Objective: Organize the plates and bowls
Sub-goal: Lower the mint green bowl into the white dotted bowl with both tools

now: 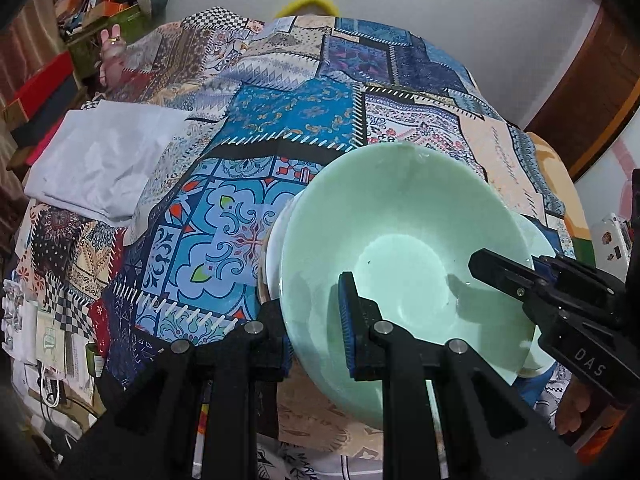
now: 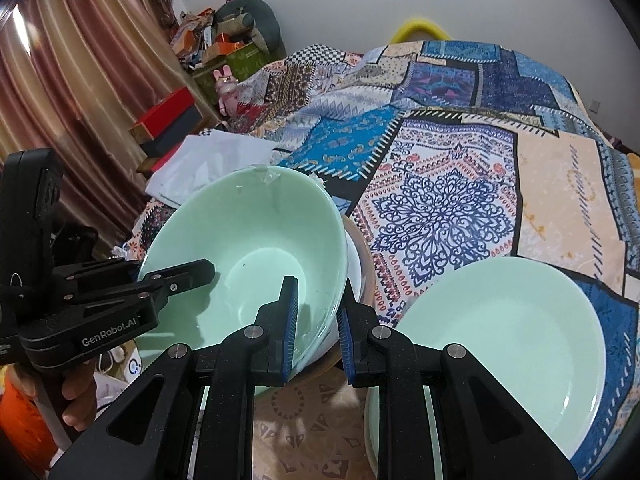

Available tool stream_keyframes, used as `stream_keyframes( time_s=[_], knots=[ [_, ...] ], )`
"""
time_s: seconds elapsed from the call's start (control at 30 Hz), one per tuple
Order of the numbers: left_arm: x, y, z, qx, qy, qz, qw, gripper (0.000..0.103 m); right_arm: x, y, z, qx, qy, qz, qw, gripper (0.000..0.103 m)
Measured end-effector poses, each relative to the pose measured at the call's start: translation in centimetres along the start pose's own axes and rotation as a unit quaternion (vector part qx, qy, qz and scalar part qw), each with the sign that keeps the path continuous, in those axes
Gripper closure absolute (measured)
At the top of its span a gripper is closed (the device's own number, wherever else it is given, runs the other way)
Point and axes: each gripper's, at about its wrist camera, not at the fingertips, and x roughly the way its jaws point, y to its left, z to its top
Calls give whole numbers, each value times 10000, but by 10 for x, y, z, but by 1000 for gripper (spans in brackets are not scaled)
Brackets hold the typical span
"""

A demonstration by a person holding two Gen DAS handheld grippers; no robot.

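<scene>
A pale green bowl (image 1: 400,240) (image 2: 256,240) is held tilted between both grippers, above a white bowl (image 1: 274,256) (image 2: 354,260) and a brownish dish beneath it. My left gripper (image 1: 316,328) pinches the bowl's near-left rim, one finger inside and one outside. My right gripper (image 2: 318,328) pinches the opposite rim the same way; it also shows in the left wrist view (image 1: 520,280). The left gripper also shows in the right wrist view (image 2: 188,276). A pale green plate (image 2: 512,344) lies on the patchwork cloth to the right of the bowls.
The patchwork tablecloth (image 1: 280,120) covers the whole surface. A folded white cloth (image 1: 104,160) lies at the far left. Boxes and clutter (image 2: 208,52) stand by the curtain beyond the table's left edge. A yellow object (image 1: 308,2) peeks over the far edge.
</scene>
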Motion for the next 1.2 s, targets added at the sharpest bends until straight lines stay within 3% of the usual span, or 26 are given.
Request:
stream_keyframes(
  time_s=[0.57, 1.03, 1.2],
  knots=[
    [13, -3, 5, 291, 103, 223, 9993, 84, 15, -8, -2, 14, 132, 0, 9999, 86],
    [1, 4, 15, -20, 130, 105, 9999, 84, 12, -13, -6, 73, 104, 131, 9998, 86],
    [-11, 11, 20, -132, -89, 179, 9997, 77, 6, -9, -3, -53, 3, 58, 10000, 86]
  ],
)
